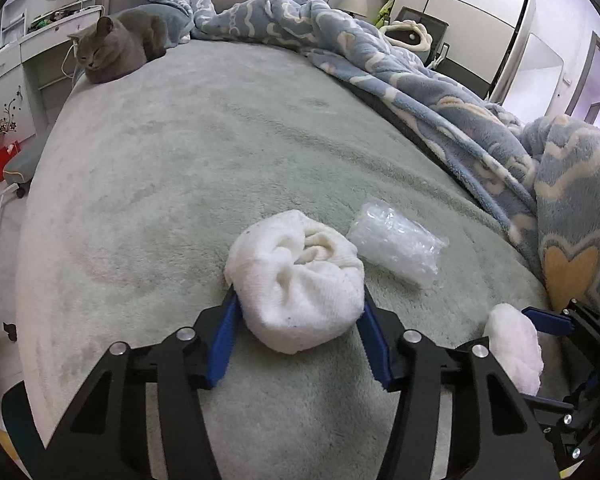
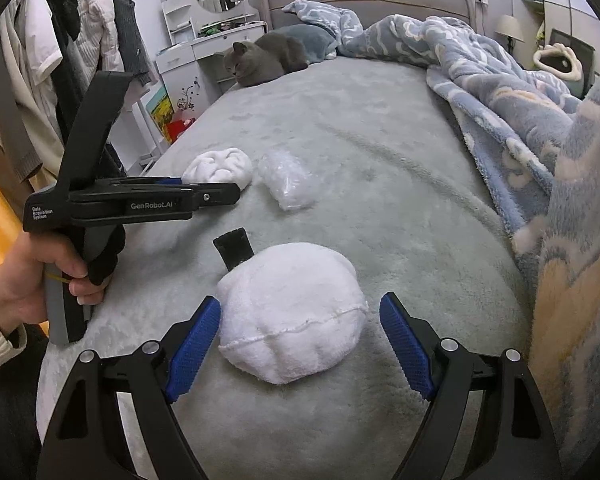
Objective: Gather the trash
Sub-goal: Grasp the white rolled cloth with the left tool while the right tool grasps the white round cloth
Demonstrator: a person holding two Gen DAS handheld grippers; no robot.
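A balled white cloth (image 1: 296, 280) lies on the grey-green bed (image 1: 180, 168). My left gripper (image 1: 298, 320) straddles it, blue pads touching both sides. A crumpled clear plastic bag (image 1: 396, 242) lies just right of it. A second white cloth ball (image 2: 292, 316) lies between the open fingers of my right gripper (image 2: 300, 320), with gaps on both sides. In the right wrist view the left gripper (image 2: 204, 188) reaches the first cloth (image 2: 220, 168), with the bag (image 2: 286, 184) beside it. The second cloth (image 1: 512, 348) and right gripper (image 1: 540, 320) show at the left view's lower right.
A grey cat (image 1: 116, 52) lies at the bed's far left corner. A rumpled blue fleece blanket (image 1: 460, 112) covers the right side of the bed. A black flat object (image 2: 234, 248) lies behind the second cloth. White furniture (image 1: 16, 80) and hanging clothes (image 2: 60, 40) stand at the left.
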